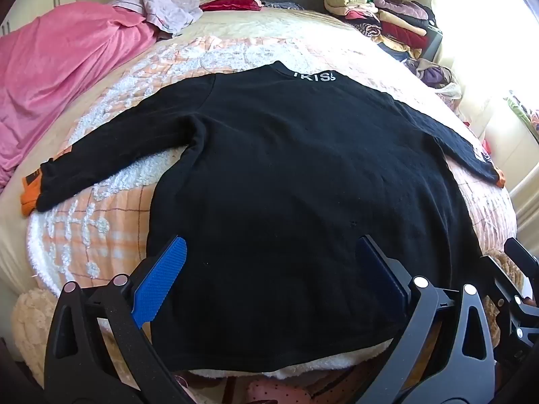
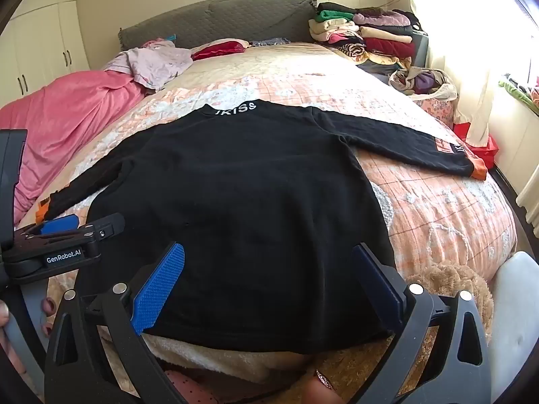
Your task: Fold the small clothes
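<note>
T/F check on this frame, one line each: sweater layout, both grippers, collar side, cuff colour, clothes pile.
1. The black sweater lies spread flat on the bed, both sleeves out to the sides. True.
2. The left gripper is clamped on the hem. False: its jaws stand wide open, nothing pinched.
3. The right gripper is open above the sweater's near edge. True.
4. The lettered collar points toward the grippers. False: it lies at the far side, toward the headboard.
5. The sleeve cuffs are orange. True.
6. The stacked clothes sit on the pink blanket. False: they are at the far right, by the window.
</note>
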Tool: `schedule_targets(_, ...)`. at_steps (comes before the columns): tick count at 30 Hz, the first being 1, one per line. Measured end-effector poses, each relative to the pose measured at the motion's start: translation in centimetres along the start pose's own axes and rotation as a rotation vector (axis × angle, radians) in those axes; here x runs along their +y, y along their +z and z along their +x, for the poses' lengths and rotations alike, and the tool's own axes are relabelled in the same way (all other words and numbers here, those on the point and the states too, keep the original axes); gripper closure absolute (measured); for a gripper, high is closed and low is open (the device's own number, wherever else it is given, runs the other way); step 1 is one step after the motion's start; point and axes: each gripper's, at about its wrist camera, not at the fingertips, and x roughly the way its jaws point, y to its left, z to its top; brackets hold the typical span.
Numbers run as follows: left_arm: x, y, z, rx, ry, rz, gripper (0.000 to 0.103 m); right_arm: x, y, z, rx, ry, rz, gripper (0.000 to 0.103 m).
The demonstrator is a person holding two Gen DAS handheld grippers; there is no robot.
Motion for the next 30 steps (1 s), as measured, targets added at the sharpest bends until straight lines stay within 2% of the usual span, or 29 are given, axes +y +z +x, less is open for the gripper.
schedule_targets(30, -0.19, 0.43, 0.04, -0.007, 0.013, 0.013, 0.008, 0.03, 0.03, 0.42, 0.007, -0.002, -0.003, 0.004)
